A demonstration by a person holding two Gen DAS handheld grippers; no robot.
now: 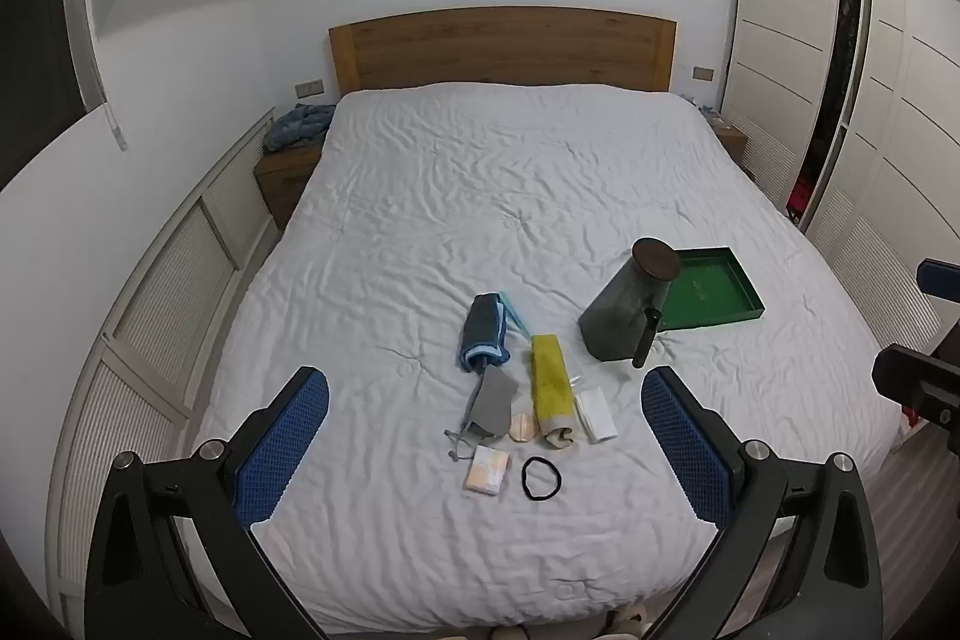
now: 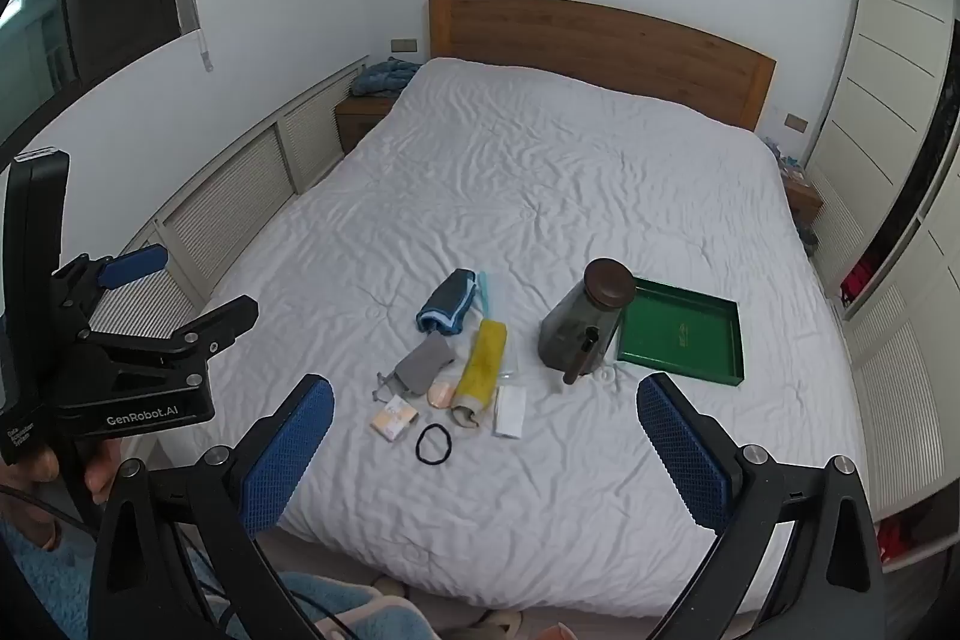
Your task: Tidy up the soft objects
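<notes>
We see the soft items clustered on the white bed (image 1: 480,196), near its foot end: a rolled blue towel (image 1: 483,334), a yellow roll (image 1: 551,388) just right of it, a grey pouch (image 1: 492,406) with a drawstring below the towel, a small round beige pad (image 1: 521,427) touching the pouch's lower edge, a folded white cloth (image 1: 597,413) just right of the yellow roll, a small packet (image 1: 487,469) and a black hair tie (image 1: 541,478) nearest us. No writing legible on any of them.

Right of the cluster, a dark jar with a brown lid (image 1: 627,307) leans against a green tray (image 1: 717,289); a gold mark inside the tray is too small to read.

Only readable text: "GenRobot.AI" on the left gripper's body in the right wrist view.

Left gripper (image 1: 485,451): blue pads spread wide, nothing between them, hanging above the bed with the cluster lying beyond the fingers, centred in the gap. Right gripper (image 2: 485,451): same, pads wide apart, empty, cluster ahead and slightly left of centre. A hand (image 2: 66,466) holds the left gripper's handle.
</notes>
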